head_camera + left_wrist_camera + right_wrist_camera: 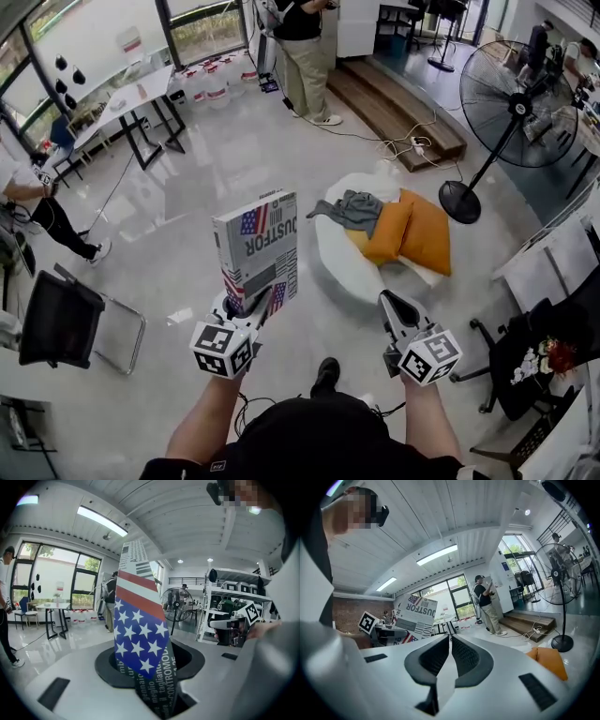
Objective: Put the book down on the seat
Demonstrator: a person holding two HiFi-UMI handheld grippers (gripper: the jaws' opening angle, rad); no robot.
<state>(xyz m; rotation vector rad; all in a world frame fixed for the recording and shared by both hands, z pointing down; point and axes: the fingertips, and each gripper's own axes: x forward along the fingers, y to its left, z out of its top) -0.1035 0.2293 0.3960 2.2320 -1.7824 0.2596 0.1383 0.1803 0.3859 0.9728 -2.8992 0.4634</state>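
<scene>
Head view, book: the book (256,246), with a flag-pattern cover, stands upright in the air above the floor, well apart from the seat.
Head view, left gripper: the left gripper (251,302) is clamped on the book's lower edge.
Head view, right gripper: the right gripper (392,309) is level with the left and carries nothing.
Head view, seat: the seat (336,258) is round and white, ahead and to the right. The orange cushions (412,230) and a grey cloth (352,208) lie on it, and its near side is bare.
Left gripper view, jaws: the jaws are part-way apart and press on both faces of the book (140,634), which rises straight out of the gap.
Right gripper view, jaws: the jaws are drawn together with the tips meeting and nothing between them. The book (417,615) shows at the left.
Progress (judgement): the grasp is done and the book is in hand.
Left to do (judgement): carry the book over the seat, lay it on the bare near side and let go. None of this has started.
</scene>
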